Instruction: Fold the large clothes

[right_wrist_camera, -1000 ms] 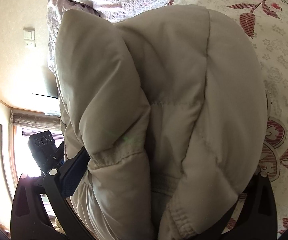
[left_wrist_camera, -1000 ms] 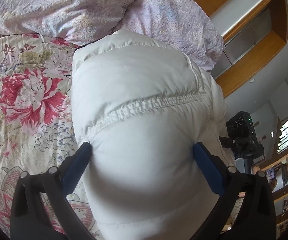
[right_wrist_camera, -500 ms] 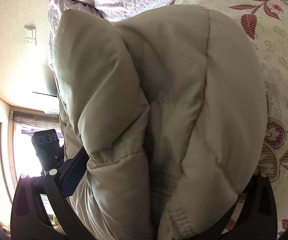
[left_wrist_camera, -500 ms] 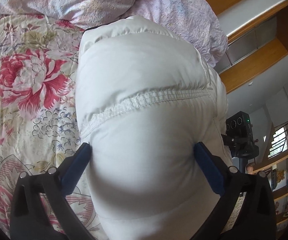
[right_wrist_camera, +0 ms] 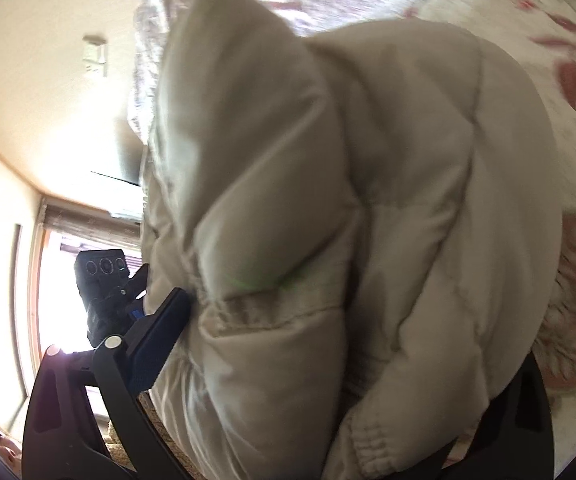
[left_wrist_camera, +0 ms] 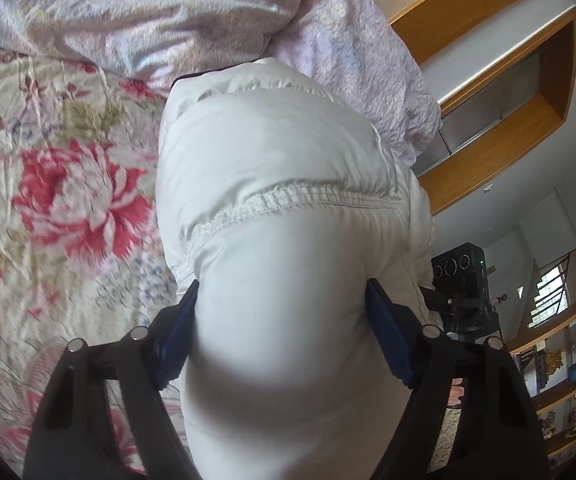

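A white puffy jacket (left_wrist_camera: 272,152) fills the left wrist view and bulges over the flowered bedspread (left_wrist_camera: 68,200). My left gripper (left_wrist_camera: 280,296) has the jacket's padded bulk between its blue pads (left_wrist_camera: 176,332); its jaws are closing and squeeze in on both sides. In the right wrist view the same jacket (right_wrist_camera: 408,160) looks beige in shadow, bunched with a cuffed edge hanging low. My right gripper (right_wrist_camera: 348,332) holds that bundle: the left pad (right_wrist_camera: 156,344) presses against it, and the right finger is hidden under the fabric.
A lilac crumpled duvet (left_wrist_camera: 168,12) lies at the head of the bed. Wooden wall shelves (left_wrist_camera: 508,100) and a black camera on a stand (left_wrist_camera: 460,272) stand beyond the bed's edge. The camera (right_wrist_camera: 104,276) also shows against a bright window.
The left pads have come closer together and pinch the jacket narrower. Both views have shifted along the bed and risen a little, the jacket moving with them; the right view is now blurred.
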`<state>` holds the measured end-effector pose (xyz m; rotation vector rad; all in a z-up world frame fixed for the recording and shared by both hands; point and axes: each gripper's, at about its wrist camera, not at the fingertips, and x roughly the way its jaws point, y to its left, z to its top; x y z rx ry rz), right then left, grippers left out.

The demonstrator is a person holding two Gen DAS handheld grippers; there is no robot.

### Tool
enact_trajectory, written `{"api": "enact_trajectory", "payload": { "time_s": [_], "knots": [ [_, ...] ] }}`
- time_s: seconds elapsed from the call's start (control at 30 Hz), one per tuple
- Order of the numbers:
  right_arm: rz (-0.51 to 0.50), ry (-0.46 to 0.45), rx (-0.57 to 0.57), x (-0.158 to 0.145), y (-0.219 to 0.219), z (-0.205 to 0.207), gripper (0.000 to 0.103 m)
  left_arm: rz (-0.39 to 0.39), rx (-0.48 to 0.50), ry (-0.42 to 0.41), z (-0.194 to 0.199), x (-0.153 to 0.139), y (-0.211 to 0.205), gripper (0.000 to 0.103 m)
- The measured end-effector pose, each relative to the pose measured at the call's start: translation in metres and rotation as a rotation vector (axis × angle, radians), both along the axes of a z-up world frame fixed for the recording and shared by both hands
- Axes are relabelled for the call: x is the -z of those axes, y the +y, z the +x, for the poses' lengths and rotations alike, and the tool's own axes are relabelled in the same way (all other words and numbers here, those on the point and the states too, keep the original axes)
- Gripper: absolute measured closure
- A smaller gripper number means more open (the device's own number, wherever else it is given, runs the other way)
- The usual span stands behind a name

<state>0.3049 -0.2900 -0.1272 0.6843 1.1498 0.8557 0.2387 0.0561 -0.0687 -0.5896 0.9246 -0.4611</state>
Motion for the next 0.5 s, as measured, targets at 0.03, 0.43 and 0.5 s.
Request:
{"api": "enact_trajectory", "payload": {
  "time_s": [0.03,0.43,0.5],
  "knots": [
    [0.001,-0.016,-0.003,-0.008,0.006,0.005,0.004,0.000,-0.005,-0.007,0.002,-0.003,0.003,0.026],
    [0.007,-0.018,-0.008,-0.020,0.062,0.066,0.008,0.055,-0.104,-0.046,0.049,-0.019,0.058,0.026],
    [0.018,-0.021,0.008,-0.018,0.060,0.069,0.009,0.060,-0.105,-0.053,0.055,-0.016,0.060,0.026]
  ]
}}
